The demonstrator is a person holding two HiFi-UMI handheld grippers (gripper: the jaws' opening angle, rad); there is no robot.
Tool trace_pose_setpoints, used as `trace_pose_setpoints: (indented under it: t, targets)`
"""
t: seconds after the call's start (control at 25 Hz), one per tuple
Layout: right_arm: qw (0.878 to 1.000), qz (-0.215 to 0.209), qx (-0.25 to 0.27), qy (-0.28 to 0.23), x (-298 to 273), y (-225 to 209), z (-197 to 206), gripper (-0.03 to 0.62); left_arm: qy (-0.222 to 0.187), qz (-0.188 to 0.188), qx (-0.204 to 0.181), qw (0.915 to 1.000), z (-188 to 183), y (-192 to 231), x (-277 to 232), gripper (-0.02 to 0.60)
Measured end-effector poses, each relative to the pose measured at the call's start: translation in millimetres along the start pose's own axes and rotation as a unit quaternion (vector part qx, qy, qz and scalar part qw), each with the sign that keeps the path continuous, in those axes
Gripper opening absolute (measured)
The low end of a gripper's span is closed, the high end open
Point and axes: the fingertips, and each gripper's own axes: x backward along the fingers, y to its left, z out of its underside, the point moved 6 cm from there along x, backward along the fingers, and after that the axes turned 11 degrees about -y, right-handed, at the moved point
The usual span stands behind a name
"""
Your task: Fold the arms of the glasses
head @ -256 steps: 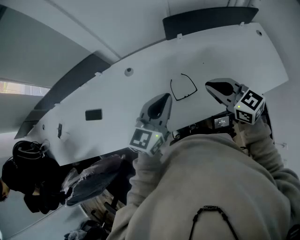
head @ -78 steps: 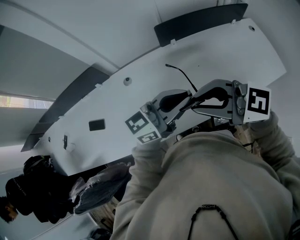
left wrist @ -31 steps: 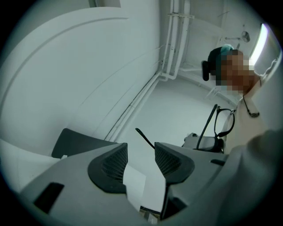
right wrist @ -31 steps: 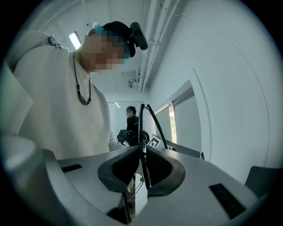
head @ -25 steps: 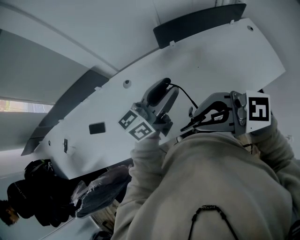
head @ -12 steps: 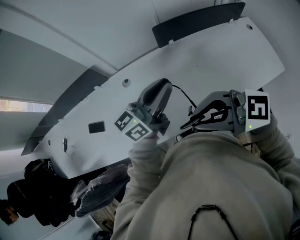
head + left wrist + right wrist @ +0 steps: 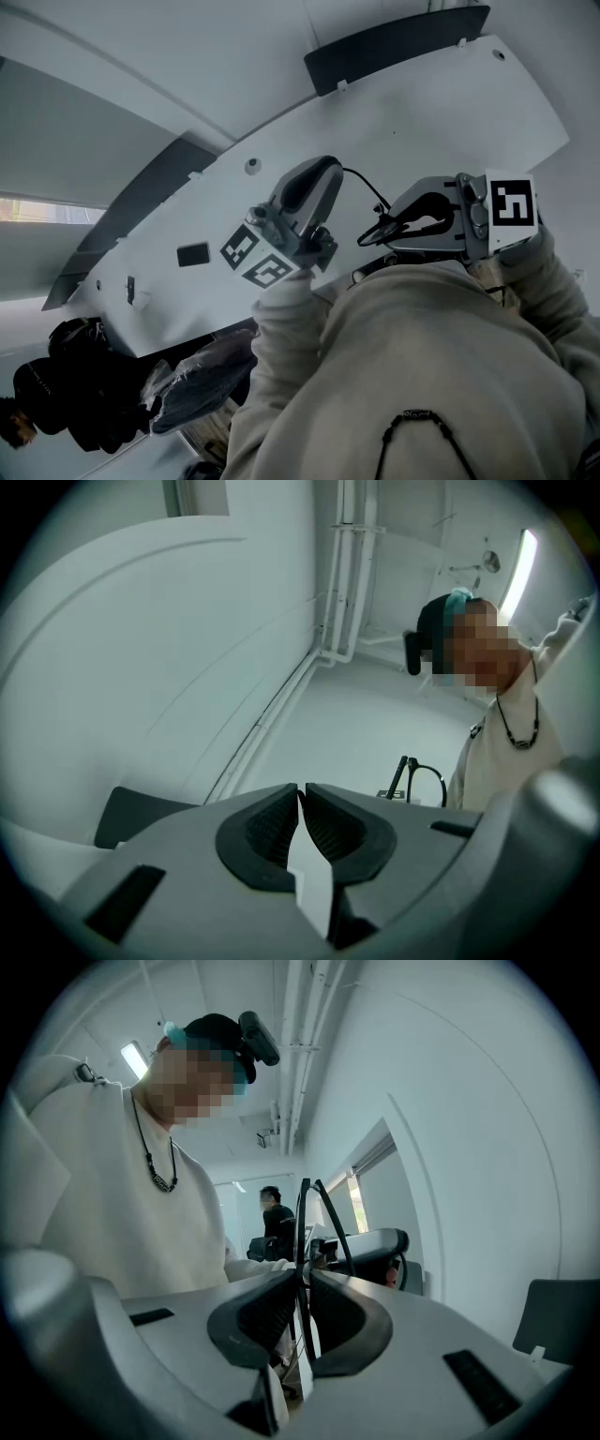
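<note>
right gripper (image 7: 300, 1283) pinches the glasses (image 7: 302, 1222); beside them the left gripper (image 7: 302, 794) just closed, empty; one arm (image 7: 366, 186) looks unfolded.

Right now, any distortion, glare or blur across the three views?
Head view: dim, bluish, tilted, table edge bowed; glasses only thin dark lines. Left gripper view: heavy fisheye, black corners, light strip blown out; glasses small but sharp. Right gripper view: same vignette, glasses crisp between the jaws.
</note>
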Motion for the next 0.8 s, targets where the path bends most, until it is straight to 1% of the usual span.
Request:
trace_pose_setpoints:
  t: [0.12, 0.24, 0.64, 0.8]
  targets:
    - [1.0, 0.015, -0.011, 0.012, 2.7, -2.3, 6.5, 0.061, -0.002, 0.002, -0.013, 0.9999, -2.2, -5.7, -0.3, 0.026]
    - [0.999, 0.031, -0.021, 0.016, 3.3, -4.3, 9.9, 0.061, -0.002, 0.007, -0.018, 0.9998, -3.3, -11.3, -0.2, 0.023]
    - [0.998, 0.04, -0.043, 0.016, 2.7, -8.2, 8.6, 0.061, -0.007, 0.027, -0.017, 0.9995, -8.2, -18.0, -2.1, 0.021]
    - [0.997, 0.051, -0.051, 0.025, 1.0, -15.7, 13.9, 0.061, -0.003, 0.03, -0.022, 0.9993, -8.4, -17.2, -1.7, 0.021]
